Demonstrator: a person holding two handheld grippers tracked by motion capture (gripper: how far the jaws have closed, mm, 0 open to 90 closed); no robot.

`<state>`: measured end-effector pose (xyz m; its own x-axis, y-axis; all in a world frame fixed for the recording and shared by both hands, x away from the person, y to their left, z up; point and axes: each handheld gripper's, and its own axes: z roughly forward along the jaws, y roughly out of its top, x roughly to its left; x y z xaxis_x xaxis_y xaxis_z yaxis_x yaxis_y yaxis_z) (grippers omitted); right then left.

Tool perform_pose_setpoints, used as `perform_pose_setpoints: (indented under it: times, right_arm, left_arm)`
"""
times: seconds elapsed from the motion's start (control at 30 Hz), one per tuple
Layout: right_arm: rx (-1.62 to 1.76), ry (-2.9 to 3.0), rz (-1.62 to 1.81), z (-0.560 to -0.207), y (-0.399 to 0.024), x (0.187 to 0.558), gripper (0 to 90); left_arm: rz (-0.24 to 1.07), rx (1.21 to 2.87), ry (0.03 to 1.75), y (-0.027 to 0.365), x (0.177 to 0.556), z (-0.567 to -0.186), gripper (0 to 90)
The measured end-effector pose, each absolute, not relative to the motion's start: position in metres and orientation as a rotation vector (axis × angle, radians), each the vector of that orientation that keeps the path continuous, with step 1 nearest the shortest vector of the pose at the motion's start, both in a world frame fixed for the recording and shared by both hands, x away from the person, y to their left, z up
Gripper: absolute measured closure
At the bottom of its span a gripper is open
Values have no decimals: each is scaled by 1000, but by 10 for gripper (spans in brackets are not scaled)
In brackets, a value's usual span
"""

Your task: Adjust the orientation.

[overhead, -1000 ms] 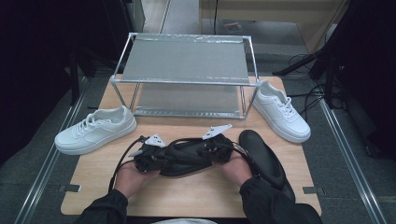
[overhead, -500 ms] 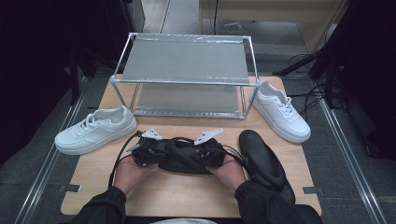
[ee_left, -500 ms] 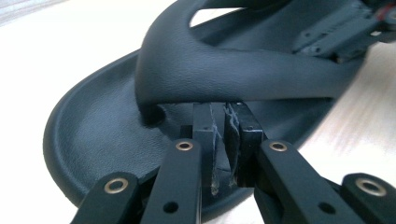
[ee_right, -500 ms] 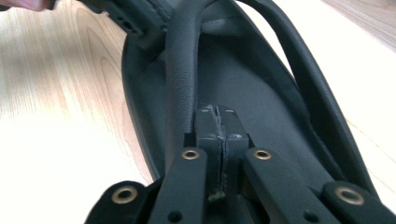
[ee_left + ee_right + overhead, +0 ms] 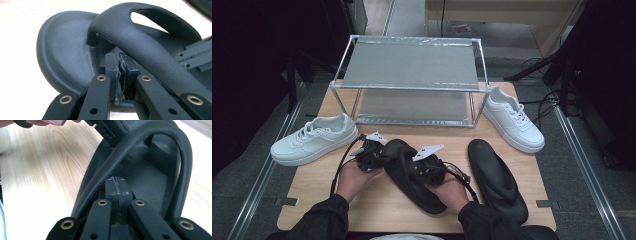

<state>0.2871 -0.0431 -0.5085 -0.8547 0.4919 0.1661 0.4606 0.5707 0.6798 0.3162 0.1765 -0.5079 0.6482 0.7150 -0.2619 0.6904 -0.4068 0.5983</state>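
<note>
Black sandal [image 5: 414, 175] lying in front of the rack [image 5: 412, 65], inside the bench [image 5: 382, 210] edge | left tool [image 5: 373, 154], right tool [image 5: 424, 167] resting closed against it, jaws pinching nothing | sandals: two; white sneakers: two, flanking the rack.

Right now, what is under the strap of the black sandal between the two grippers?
Both shut grippers, left gripper and right gripper, reach under the strap of the black sandal. The strap hides part of the footbed.
</note>
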Motion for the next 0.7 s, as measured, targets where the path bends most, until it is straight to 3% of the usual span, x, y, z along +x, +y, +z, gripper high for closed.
perform_pose_setpoints:
  times: [0.7]
  right_arm:
    - [906, 2681, 1156, -510, -28, 304, 890]
  left_arm:
    - [19, 2123, 1089, 167, 350, -512, 861]
